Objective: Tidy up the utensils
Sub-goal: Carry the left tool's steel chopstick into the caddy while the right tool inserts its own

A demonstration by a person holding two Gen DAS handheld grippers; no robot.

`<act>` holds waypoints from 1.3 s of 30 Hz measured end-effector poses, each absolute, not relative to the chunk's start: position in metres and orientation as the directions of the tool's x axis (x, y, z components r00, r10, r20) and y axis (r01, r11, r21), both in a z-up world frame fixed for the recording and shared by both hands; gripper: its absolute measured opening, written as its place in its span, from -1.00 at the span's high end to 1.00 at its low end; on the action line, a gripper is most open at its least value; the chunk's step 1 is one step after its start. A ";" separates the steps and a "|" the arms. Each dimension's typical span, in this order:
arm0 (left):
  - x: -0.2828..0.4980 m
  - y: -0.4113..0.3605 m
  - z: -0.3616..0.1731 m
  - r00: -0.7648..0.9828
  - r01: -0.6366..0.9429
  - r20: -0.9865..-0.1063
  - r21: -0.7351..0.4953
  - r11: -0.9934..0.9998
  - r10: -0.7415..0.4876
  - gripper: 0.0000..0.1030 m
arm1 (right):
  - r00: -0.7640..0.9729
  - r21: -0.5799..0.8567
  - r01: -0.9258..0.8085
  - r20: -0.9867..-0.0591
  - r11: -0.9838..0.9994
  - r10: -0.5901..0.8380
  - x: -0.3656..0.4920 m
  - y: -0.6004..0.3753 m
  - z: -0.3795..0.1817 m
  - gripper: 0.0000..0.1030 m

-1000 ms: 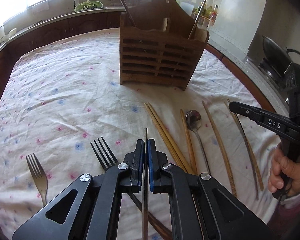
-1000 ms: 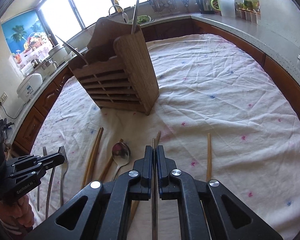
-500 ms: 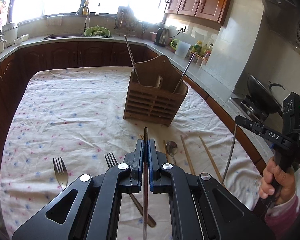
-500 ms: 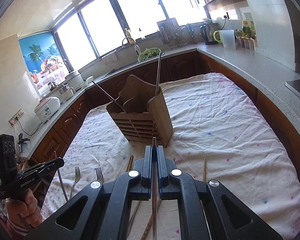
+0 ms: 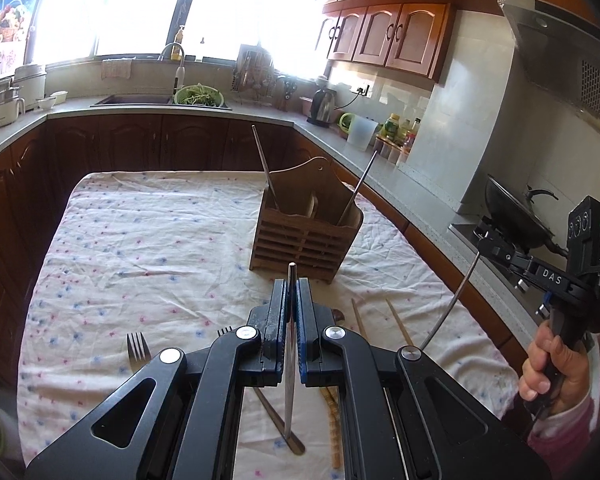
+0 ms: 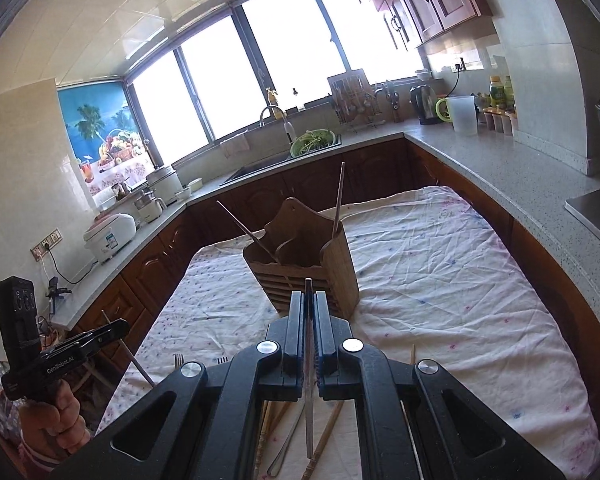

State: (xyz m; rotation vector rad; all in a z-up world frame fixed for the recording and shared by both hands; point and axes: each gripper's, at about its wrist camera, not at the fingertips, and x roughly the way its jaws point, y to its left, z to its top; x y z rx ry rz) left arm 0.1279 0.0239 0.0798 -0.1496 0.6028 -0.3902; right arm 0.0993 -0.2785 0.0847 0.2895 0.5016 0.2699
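Left gripper (image 5: 291,300): clenched on metal chopstick (image 5: 290,360), long axis along fingers, tip toward wooden holder (image 5: 306,236).
Right gripper (image 6: 309,312): clamps second metal chopstick (image 6: 308,412) likewise.

A kettle (image 5: 323,106) and wok (image 5: 516,218) flank the counter.

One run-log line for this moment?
left gripper: shut on metal chopstick | right gripper: shut on metal chopstick | wooden holder: ahead

Both claws (image 5: 291,308) (image 6: 309,316) risen — table cloth (image 5: 148,240) farther below
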 end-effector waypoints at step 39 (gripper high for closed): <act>0.236 0.010 0.183 0.885 0.317 -0.270 -0.250 0.915 -0.380 0.93 | 0.923 0.356 -0.202 -0.243 0.913 0.299 0.197 -0.285 0.162 0.92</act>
